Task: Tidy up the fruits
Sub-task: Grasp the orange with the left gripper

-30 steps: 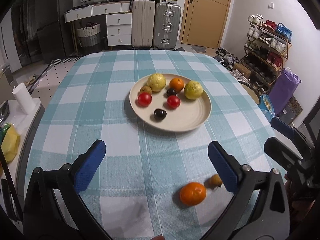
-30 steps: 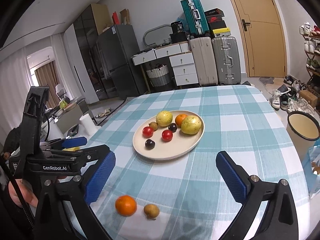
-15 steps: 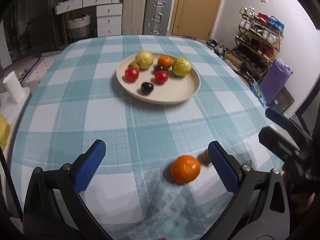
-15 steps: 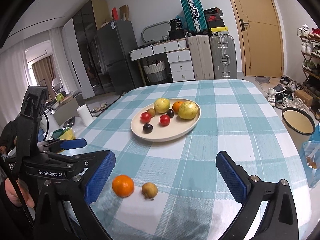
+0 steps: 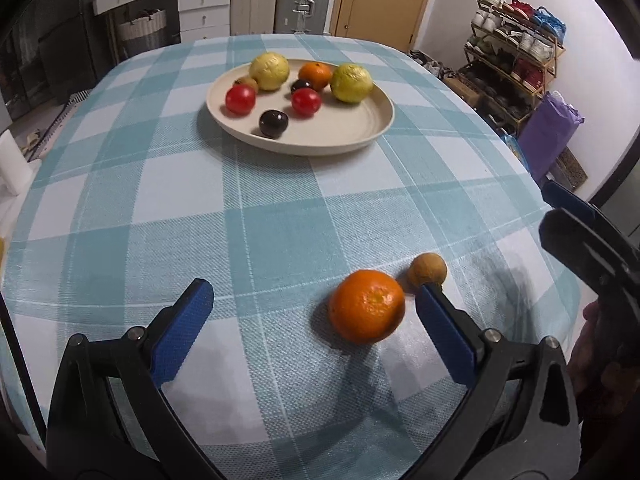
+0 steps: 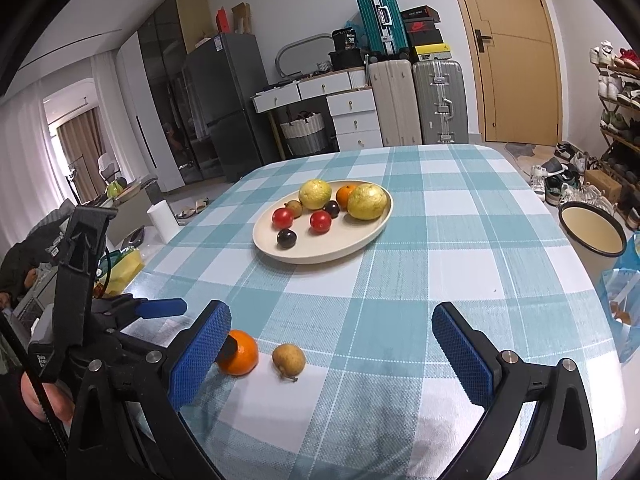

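An orange tangerine [image 5: 366, 306] lies on the checked tablecloth near the front edge, with a small brown fruit [image 5: 427, 269] just beyond it to the right. My left gripper [image 5: 312, 334] is open, its right finger close beside the tangerine, nothing gripped. A cream plate [image 5: 352, 136] farther back holds two yellow fruits, an orange, two red and two dark fruits and a small brown one. In the right wrist view the tangerine [image 6: 242, 354] and brown fruit [image 6: 289, 358] sit left of centre between the fingers of my open right gripper [image 6: 332, 344]. The plate [image 6: 340, 250] lies beyond.
The table [image 6: 460, 240] is covered in a blue-white checked cloth. A bin [image 6: 592, 236] stands on the floor to the right, near a shoe rack [image 5: 516, 56]. Suitcases [image 6: 420, 100] and drawers stand behind the table. A paper roll [image 6: 162, 218] stands at left.
My left gripper has moved forward and down toward the tangerine, which now sits larger, by its right finger. The right gripper has dropped a little closer to the two loose fruits.
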`<action>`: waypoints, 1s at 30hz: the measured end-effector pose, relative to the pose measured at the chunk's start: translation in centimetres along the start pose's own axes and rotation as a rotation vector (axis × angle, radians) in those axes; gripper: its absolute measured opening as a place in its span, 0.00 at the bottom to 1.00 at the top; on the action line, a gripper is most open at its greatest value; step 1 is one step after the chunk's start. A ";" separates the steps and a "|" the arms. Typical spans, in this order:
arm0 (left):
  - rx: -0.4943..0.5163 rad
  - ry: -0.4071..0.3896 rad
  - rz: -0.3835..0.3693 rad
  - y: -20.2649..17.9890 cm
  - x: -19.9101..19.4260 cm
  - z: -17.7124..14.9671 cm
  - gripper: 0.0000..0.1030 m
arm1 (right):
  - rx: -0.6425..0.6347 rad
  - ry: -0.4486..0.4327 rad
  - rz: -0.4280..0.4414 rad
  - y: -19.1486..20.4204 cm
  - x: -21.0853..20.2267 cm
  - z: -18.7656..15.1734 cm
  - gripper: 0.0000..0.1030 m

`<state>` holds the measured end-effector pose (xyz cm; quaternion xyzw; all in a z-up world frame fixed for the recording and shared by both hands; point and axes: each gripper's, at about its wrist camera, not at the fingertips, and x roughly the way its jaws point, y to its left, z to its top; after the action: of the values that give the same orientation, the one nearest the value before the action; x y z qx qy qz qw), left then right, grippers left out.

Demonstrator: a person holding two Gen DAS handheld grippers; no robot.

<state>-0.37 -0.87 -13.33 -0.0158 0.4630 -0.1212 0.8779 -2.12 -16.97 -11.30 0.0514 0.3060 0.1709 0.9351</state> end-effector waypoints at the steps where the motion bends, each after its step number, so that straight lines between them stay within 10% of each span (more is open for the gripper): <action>1: 0.002 0.004 -0.009 0.0 0.1 0.0 0.95 | 0.001 0.003 0.000 0.0 0.0 -0.1 1.00; 14: 0.017 0.020 -0.188 -0.4 0.2 -0.3 0.37 | 0.000 0.026 -0.005 0.0 0.4 -0.3 1.00; 30: -0.053 -0.008 -0.214 2.3 -1.1 -0.1 0.34 | 0.002 0.102 0.046 0.5 2.0 -1.0 1.00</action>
<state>-0.64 1.61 -12.83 -0.0886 0.4584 -0.2019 0.8610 -1.36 -15.83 -13.07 0.0508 0.3522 0.1943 0.9141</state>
